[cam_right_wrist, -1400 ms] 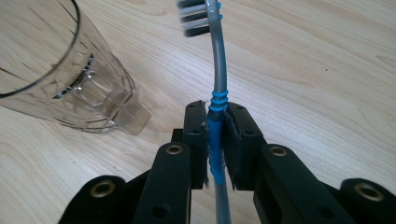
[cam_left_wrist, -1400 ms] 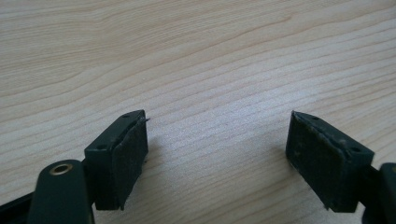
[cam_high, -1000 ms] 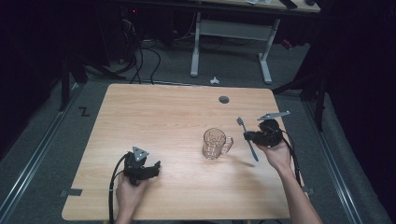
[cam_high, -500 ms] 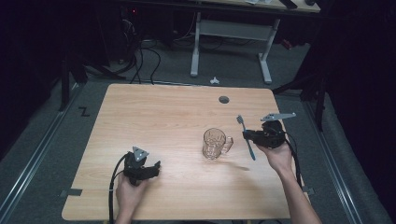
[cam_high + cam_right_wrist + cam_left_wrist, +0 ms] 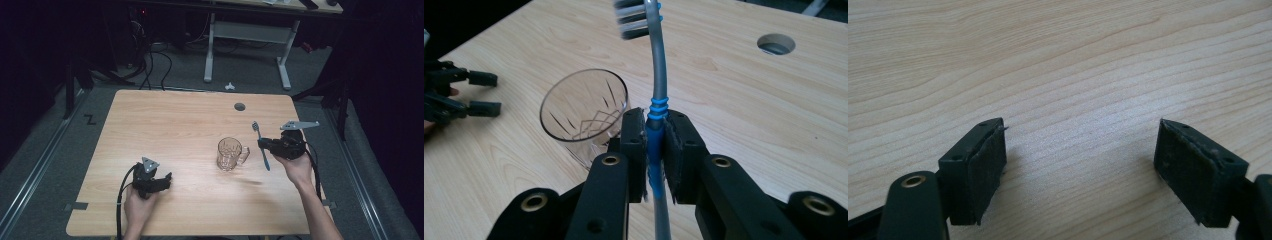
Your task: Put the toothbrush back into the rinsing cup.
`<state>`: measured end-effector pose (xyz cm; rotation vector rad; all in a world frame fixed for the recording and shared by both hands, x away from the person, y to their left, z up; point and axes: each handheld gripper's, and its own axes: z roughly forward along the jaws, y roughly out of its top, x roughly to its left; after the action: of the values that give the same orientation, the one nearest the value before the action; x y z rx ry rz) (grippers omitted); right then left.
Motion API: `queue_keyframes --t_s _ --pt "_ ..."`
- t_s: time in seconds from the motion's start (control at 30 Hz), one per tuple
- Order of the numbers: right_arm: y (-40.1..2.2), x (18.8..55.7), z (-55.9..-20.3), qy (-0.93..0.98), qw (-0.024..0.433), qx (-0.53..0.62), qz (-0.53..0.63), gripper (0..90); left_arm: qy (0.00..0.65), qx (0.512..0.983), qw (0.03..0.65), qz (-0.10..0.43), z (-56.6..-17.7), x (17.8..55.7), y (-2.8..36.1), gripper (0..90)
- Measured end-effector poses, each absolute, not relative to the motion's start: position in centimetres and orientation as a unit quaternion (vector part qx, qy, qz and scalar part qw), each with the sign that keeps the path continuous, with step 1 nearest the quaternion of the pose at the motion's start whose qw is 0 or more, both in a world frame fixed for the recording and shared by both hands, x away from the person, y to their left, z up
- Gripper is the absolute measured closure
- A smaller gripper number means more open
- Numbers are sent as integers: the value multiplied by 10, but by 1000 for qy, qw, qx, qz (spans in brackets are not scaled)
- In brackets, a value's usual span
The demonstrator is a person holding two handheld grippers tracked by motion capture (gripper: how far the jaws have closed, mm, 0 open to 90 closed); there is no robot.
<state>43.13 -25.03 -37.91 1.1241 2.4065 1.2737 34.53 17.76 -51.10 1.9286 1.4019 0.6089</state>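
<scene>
The right gripper (image 5: 654,145) has its fingers (image 5: 634,150) clamped on the blue grip of the toothbrush (image 5: 657,95), bristles up, apparently so the handle end can drop into the glass (image 5: 584,115). The glass stands on the bench (image 5: 175,125) just beside the brush, at its 9 o'clock in the high view. The left gripper (image 5: 1080,165) rests at the glass's 8 o'clock, well apart (fingers wide, holding nothing). A cable hole (image 5: 240,106) lies at the glass's 12 o'clock; nothing blocks the way.

A lab: bare wooden table (image 5: 170,125), floor cables (image 5: 155,60), surrounding dark frames.
</scene>
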Motion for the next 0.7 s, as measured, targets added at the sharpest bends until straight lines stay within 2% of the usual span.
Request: queue_keyframes --t_s 0.7 --pt "-225 435 -366 802 95 348 477 800 537 739 334 233 -511 345 178 215"
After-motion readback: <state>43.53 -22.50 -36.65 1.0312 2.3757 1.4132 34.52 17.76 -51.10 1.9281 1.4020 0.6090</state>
